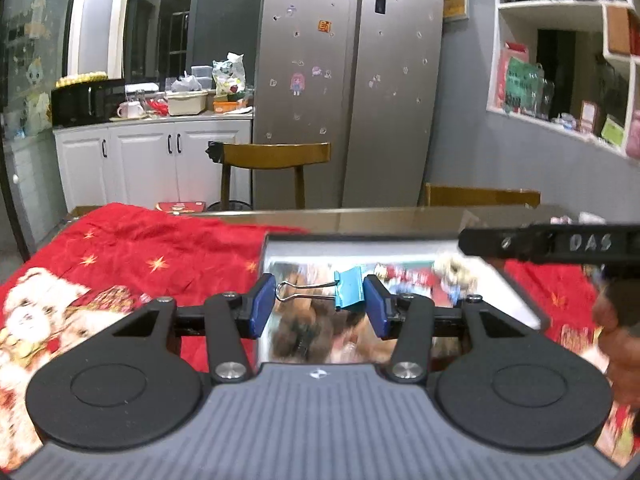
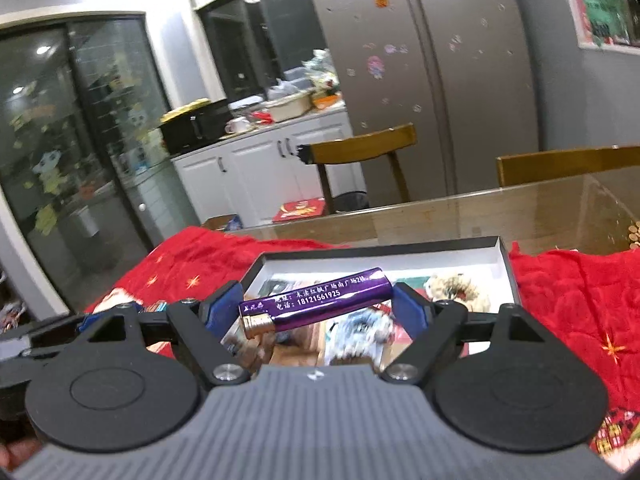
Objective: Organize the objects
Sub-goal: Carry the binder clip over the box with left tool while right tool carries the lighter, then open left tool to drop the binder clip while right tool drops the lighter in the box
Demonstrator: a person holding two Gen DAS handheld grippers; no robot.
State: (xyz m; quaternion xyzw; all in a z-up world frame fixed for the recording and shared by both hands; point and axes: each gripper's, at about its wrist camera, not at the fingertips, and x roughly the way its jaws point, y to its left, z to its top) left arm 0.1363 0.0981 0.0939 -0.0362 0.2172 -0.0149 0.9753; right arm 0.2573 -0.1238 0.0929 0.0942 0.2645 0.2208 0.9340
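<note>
My left gripper [image 1: 318, 300] is shut on a blue binder clip [image 1: 349, 289]; its wire handles reach the left pad and its blue body presses the right pad. It hangs above a shallow white-lined box [image 1: 400, 246] with a printed picture inside. My right gripper [image 2: 318, 306] is shut on a purple lighter [image 2: 320, 302], held lengthwise between the blue pads, metal end to the left, over the same box [image 2: 502, 256]. In the left wrist view the right gripper's black body [image 1: 560, 244] shows at the right edge.
A red festive cloth [image 1: 140, 260] covers the near part of a glass-topped table [image 2: 520, 208]. Two wooden chairs [image 1: 276, 158] stand behind it, before a steel fridge [image 1: 352, 80]. White cabinets [image 1: 152, 156] with a cluttered counter are at the left. A hand [image 1: 616, 344] shows right.
</note>
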